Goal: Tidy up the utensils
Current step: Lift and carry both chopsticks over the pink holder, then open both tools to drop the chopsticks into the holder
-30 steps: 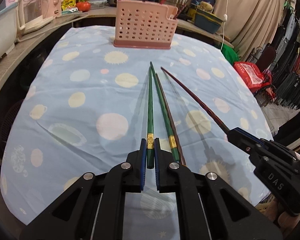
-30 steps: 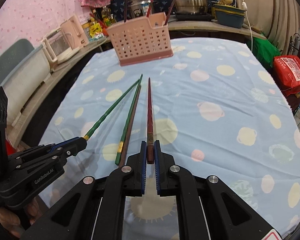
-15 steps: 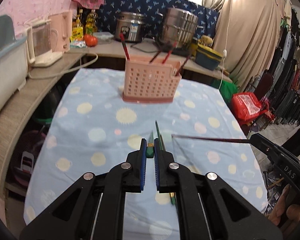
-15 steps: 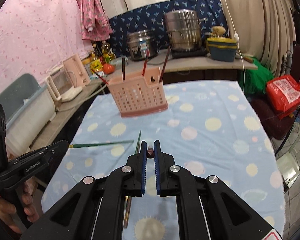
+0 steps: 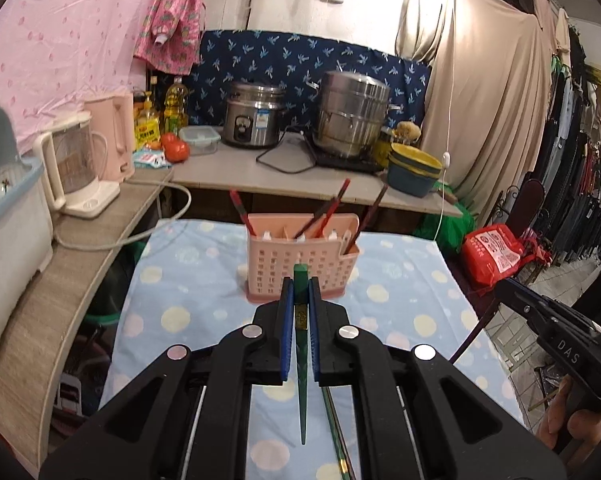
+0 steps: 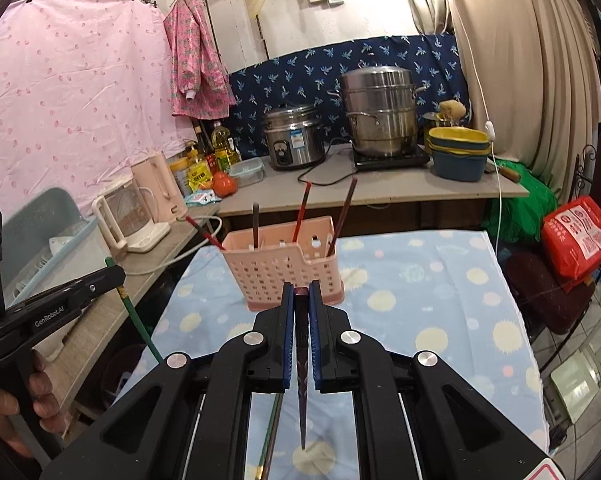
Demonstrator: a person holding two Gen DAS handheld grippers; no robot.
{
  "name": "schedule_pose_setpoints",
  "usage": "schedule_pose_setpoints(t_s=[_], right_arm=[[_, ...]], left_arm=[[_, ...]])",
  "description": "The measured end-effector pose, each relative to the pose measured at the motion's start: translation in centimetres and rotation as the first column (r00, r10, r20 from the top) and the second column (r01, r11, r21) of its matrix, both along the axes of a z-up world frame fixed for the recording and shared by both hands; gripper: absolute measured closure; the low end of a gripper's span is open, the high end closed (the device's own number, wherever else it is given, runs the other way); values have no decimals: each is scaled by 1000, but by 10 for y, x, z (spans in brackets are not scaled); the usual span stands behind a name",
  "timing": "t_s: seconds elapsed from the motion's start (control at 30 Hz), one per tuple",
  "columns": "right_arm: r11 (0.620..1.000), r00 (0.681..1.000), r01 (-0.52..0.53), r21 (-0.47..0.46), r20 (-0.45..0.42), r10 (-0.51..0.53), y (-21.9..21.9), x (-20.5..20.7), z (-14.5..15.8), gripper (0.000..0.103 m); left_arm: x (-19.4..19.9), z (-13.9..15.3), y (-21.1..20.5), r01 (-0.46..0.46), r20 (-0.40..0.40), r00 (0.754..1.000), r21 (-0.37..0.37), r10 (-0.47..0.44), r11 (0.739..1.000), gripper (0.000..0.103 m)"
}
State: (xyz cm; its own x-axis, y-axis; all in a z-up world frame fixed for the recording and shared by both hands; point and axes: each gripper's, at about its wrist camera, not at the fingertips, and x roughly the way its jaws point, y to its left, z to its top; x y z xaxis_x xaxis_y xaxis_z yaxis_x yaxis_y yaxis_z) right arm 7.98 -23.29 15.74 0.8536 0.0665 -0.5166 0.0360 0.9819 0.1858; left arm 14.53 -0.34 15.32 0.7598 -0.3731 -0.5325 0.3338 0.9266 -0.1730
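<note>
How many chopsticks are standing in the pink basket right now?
4 in the pink basket: left red chopstick leaning outward, dark chopstick beside it, middle red chopstick, brown chopstick at right. Others may hide inside.

- Bench [image 6: 440, 304]: covered by a light blue cloth with pale dots.
- Pink perforated basket [image 6: 284, 276]: stands upright at the bench's far middle.
- Loose chopsticks [image 5: 332, 420]: lie flat on the cloth, nearer than the basket.

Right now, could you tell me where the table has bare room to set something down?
Bare cloth lies left and right of the pink basket. The near middle is crowded: two chopsticks lie there under both hand-held grippers. The counter behind is full.
</note>
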Motion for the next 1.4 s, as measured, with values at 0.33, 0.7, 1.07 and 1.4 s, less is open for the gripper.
schedule_pose_setpoints(t_s=[0.33, 0.7, 1.07, 1.4], right_arm=[[999, 993, 19, -36, 120, -14, -8, 70, 63, 96], [997, 981, 73, -24, 183, -67, -23, 166, 88, 96], [998, 998, 52, -40, 50, -50, -9, 230, 22, 96], [994, 997, 70, -81, 42, -67, -3, 228, 5, 66]], left_arm=[[62, 65, -7, -34, 125, 992, -18, 36, 999, 96], [141, 95, -14, -82, 197, 977, -34, 87, 996, 96], [191, 45, -23, -88, 106, 990, -2, 88, 996, 96], [194, 27, -18, -137, 89, 987, 0, 137, 991, 69]])
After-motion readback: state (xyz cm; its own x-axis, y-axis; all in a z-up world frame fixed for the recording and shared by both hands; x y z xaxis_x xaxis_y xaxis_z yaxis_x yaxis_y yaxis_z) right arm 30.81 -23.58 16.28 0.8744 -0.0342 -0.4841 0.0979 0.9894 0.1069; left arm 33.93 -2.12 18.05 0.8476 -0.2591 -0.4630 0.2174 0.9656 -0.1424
